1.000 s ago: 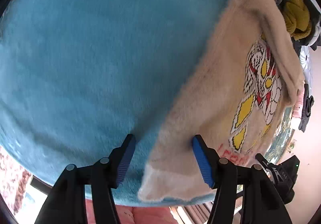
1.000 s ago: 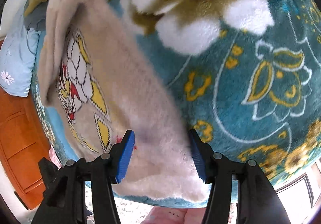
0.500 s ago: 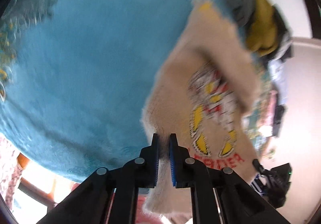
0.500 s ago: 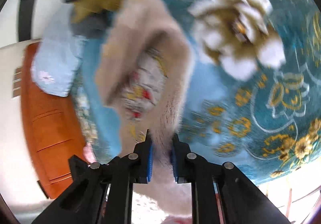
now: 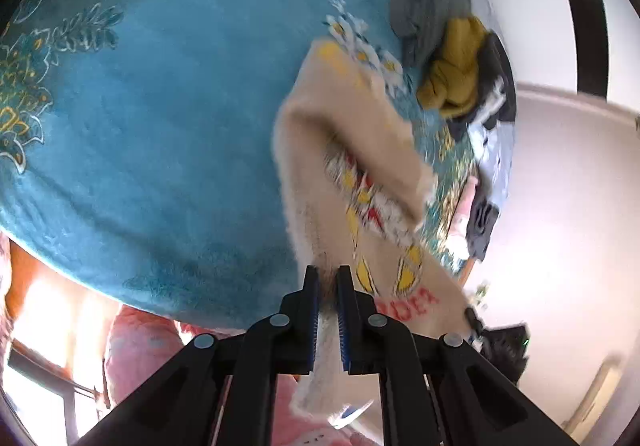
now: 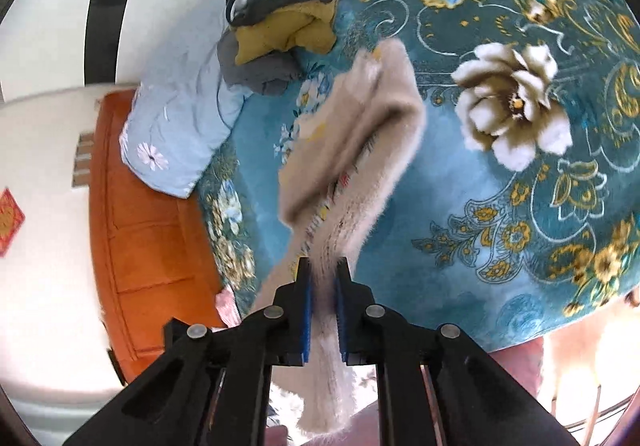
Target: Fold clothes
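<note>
bed: teal floral blanket [image 6: 500,206] | headboard: orange wood [image 6: 132,214] | pillow: pale blue, flower print [image 6: 180,126] beside headboard | wall: white [image 5: 568,226], black vertical stripe [image 5: 580,26] | light: bright daylight at window [image 5: 36,378]

The fluffy cream sweater [image 5: 316,150] hangs above a blue bed cover. It has a picture in red, yellow and white, with red letters under it. Its near edge is lifted up high and is pinched at two spots. From there it slopes down, and its far end lies on the cover. One floppy part is folded over the picture. It looks a bit blurry. From the other side, the sweater [image 6: 372,126] looks long and narrow.
</note>
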